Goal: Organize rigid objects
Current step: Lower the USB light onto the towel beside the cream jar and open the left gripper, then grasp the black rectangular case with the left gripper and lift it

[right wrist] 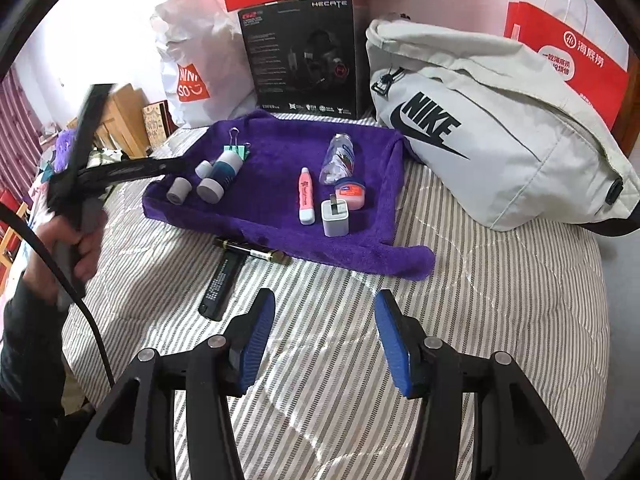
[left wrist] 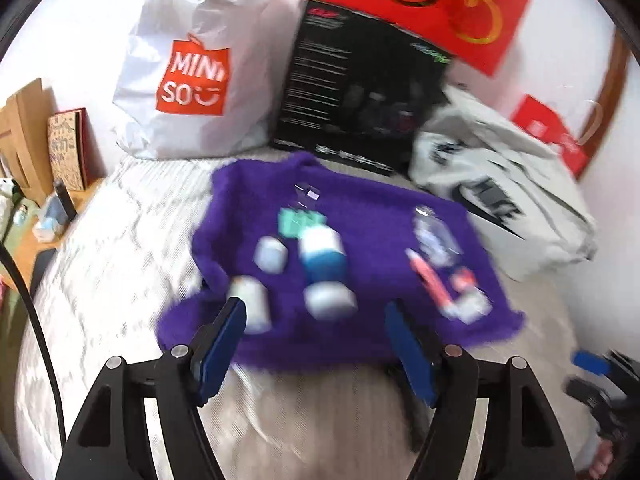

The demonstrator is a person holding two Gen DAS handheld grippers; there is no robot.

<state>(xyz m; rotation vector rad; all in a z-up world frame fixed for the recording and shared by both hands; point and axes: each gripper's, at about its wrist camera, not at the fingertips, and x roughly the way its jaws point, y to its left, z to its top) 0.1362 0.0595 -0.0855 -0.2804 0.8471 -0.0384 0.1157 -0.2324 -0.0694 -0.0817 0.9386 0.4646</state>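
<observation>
In the left wrist view, which is blurred, the left gripper [left wrist: 316,320] stands at the lower middle of the frame with its blue pads apart and nothing between them. Above it, in the centre, a purple towel [left wrist: 352,216] lies on the striped bedcover [left wrist: 120,240], and small items rest on the towel: a blue-and-white bottle [left wrist: 322,260], a small white cap-like piece [left wrist: 270,254], a grey-white cylinder [left wrist: 252,296], a green binder clip [left wrist: 296,222], a clear bottle [left wrist: 434,232] and a pink tube [left wrist: 426,280] at the right. A white MINISO bag [left wrist: 192,72] stands at the upper left, a black box [left wrist: 360,92] in the upper middle. In the right wrist view the picture is sharp. The right gripper [right wrist: 324,320] is at the lower middle, its jaws open and empty over the bedcover. On the towel, in the centre of the frame, the pink tube lies next to a white charger plug [right wrist: 335,218], which stands upright, and a small pink jar [right wrist: 350,194] is just behind the plug. The clear bottle lies tilted above the jar. At the left side of the towel the bottle, the cylinder and the clip sit close together. Below the towel's front edge, on the bedcover, lie a dark pen-like stick [right wrist: 252,251] and a black flat device [right wrist: 220,284]. A grey NIKE bag [right wrist: 500,140] fills the right side, and a hand [right wrist: 80,236] holds the left gripper at the left edge.
</observation>
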